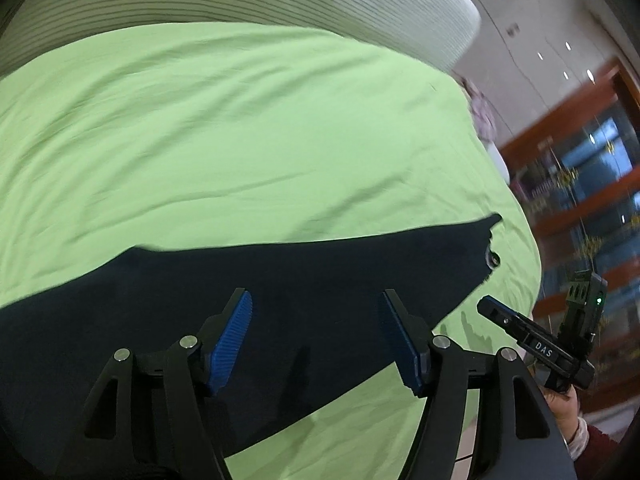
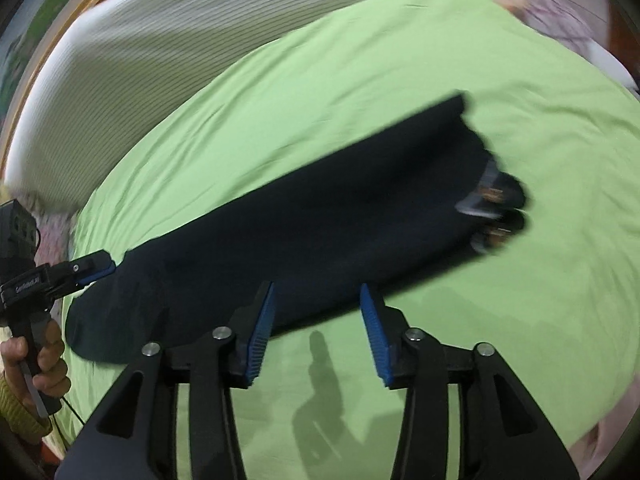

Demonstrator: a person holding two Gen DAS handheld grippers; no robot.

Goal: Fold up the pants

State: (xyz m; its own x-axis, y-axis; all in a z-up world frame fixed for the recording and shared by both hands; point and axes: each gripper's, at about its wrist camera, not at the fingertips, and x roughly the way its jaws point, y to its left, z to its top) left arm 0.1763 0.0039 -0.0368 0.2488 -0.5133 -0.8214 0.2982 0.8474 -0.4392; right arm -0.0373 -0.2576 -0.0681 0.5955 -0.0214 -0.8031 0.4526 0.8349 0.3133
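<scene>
We could not see the near end of the pants in the left wrist view: the dark cloth ran under the left gripper and out at the left edge. In the right wrist view the far end of the pants was smeared by motion blur, so the small metal parts there could not be identified. The left gripper was seen from the side there, so we could not tell how wide its fingers stood. The room past the bed was blurred, and the lilac cloth at the top was too unclear to name.
</scene>
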